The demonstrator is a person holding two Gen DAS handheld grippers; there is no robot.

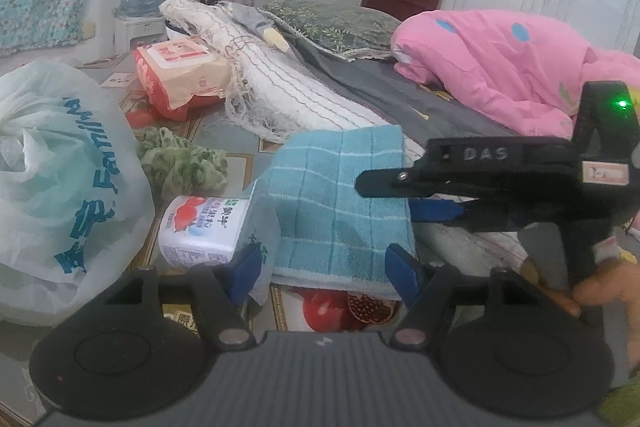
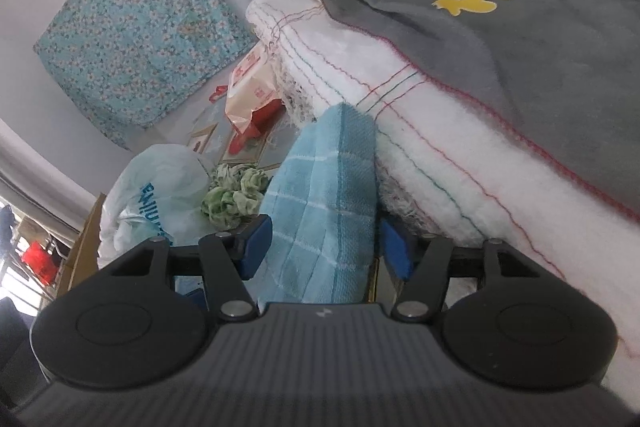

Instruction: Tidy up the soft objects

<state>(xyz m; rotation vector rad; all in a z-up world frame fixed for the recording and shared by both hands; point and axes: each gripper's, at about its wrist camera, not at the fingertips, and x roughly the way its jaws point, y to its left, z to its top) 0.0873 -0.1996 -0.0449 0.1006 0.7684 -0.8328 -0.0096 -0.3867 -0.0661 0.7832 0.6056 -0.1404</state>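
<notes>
A folded blue checked towel (image 1: pixel 340 203) lies on the floor mat against the edge of a white quilted mattress (image 1: pixel 280 83). My left gripper (image 1: pixel 326 273) is open, with its blue pads on either side of the towel's near edge. My right gripper (image 1: pixel 404 197) comes in from the right, turned on its side over the towel's right edge. In the right wrist view the towel (image 2: pixel 324 207) runs between the right gripper's (image 2: pixel 326 243) blue pads, which stand apart. A green scrunched cloth (image 1: pixel 180 163) lies to the left; it also shows in the right wrist view (image 2: pixel 234 197).
A white plastic bag (image 1: pixel 60 187) and a white carton (image 1: pixel 204 227) sit left of the towel. A red and beige pack (image 1: pixel 180 71) lies further back. A pink quilt (image 1: pixel 500 67), a grey blanket (image 2: pixel 520 27) and a green pillow (image 1: pixel 332 23) lie on the mattress.
</notes>
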